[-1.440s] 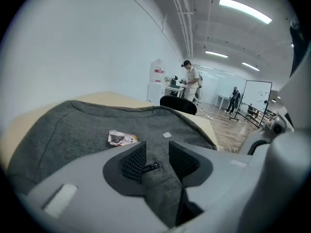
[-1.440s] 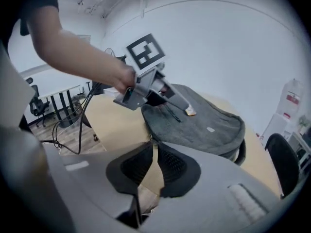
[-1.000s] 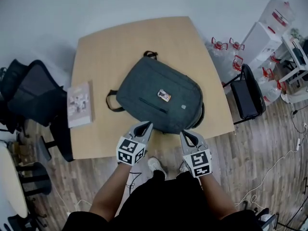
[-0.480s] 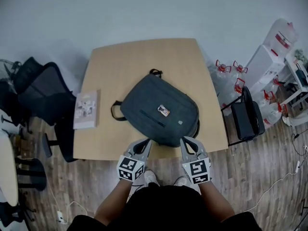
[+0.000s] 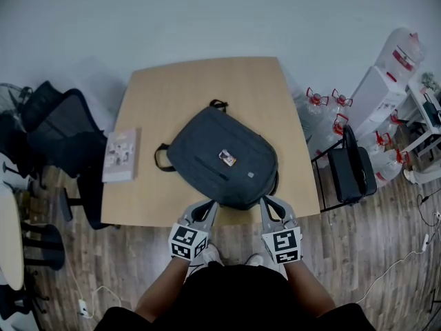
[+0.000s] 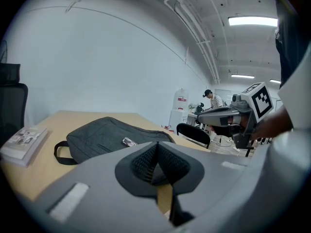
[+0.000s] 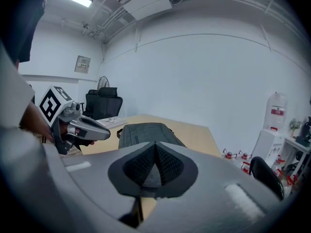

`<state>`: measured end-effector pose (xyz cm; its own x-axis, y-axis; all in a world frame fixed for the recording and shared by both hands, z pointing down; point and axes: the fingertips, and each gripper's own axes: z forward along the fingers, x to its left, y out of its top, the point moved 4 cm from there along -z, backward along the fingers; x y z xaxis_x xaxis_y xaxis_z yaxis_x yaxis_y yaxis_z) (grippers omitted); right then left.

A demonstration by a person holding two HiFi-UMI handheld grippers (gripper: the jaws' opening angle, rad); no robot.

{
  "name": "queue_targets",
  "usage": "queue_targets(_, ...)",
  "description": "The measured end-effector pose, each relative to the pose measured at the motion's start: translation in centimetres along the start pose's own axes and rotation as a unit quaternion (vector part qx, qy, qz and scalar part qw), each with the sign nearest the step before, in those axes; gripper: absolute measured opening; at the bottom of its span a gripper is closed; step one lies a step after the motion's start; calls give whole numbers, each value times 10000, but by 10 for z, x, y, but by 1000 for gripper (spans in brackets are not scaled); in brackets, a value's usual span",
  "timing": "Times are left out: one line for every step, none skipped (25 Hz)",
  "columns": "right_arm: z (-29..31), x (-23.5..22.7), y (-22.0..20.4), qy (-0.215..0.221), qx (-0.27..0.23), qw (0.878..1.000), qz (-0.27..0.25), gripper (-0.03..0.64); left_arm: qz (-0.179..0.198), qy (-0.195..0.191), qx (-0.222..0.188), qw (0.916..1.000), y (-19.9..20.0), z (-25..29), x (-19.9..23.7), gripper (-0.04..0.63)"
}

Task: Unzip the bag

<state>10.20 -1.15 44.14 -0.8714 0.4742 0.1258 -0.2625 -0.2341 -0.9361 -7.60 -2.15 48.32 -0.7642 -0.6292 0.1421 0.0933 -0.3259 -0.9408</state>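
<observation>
Where I hover: near table (image 5: 207,81) edge, tips just beside the bag (image 5: 222,158)
My left gripper (image 5: 209,205): jaws pressed together, empty
My right gripper (image 5: 266,203): jaws pressed together, empty

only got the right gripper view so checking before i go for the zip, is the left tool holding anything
Observer: No. The left tool is shut, with nothing between its jaws.
Operator: ok and how close are we
Observer: In the head view both tools sit over the near edge of the table. The right tool has its tip beside the near right corner of the bag, but it is not gripping it.
Operator: any mark on top to aim by
Observer: A small label patch sits near the middle of the bag's upper face.
</observation>
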Motion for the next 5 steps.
queue_targets(-1, -1, -1, -4, 1, 10000, -3, 2, 5, 7, 11, 10000, -1, 1, -1, 17)
queue_targets(-1, -1, -1, -5, 1, 10000, -14, 2, 11, 16, 20, 10000, -1, 1, -2, 17)
queue_targets(-1, -2, -1, -5, -3, 10000, -27, 2, 17, 27, 27, 10000, -1, 2, -2, 18)
queue_targets(-1, -3, -1, -3, -9, 10000, -37, 2, 22, 38, 32, 10000, -1, 2, -2, 17)
queue_targets(-1, -4, -1, -2, -15, 10000, -47, 2, 27, 50, 35, 10000, -1, 3, -2, 17)
